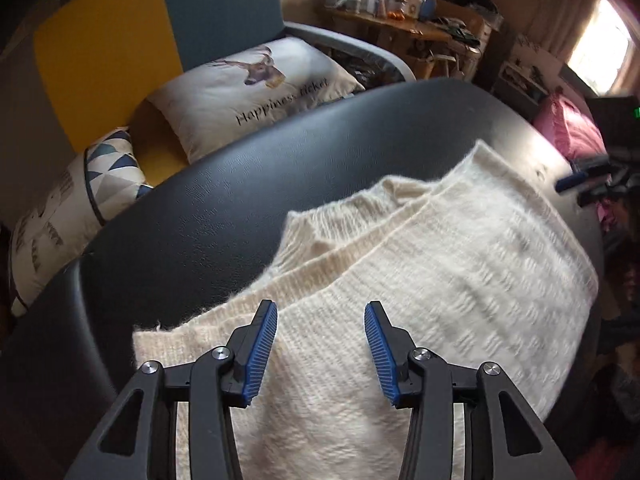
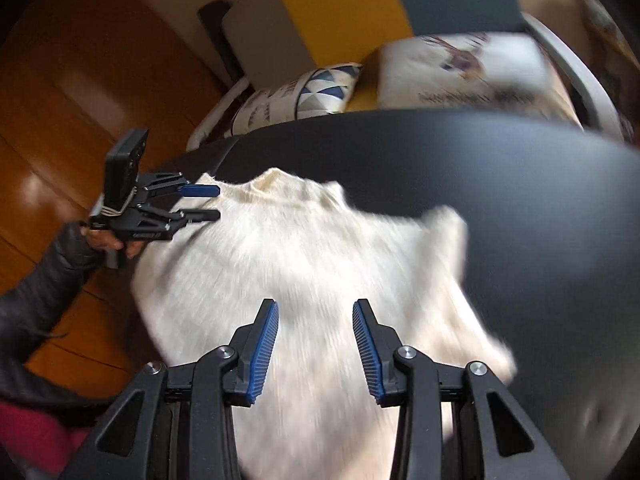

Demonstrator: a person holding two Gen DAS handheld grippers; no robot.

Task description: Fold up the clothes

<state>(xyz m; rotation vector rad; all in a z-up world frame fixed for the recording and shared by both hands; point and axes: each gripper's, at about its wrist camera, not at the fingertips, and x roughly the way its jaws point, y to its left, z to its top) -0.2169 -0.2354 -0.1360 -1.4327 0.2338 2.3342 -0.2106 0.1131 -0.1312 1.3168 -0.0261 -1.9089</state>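
A cream knit sweater lies partly folded on the dark round table, collar toward the sofa. My left gripper hovers over its near edge, open, with nothing between the blue pads. The tips of the right gripper show at the table's right rim. In the right wrist view the sweater is blurred and my right gripper is open above its middle, holding nothing. The left gripper, held by a hand in a dark sleeve, points at the sweater's left shoulder with its jaws apart.
Behind the table stands a yellow and blue sofa with a deer pillow and a triangle-patterned cushion. A cluttered desk is at the back, pink fabric at right, wooden floor at left.
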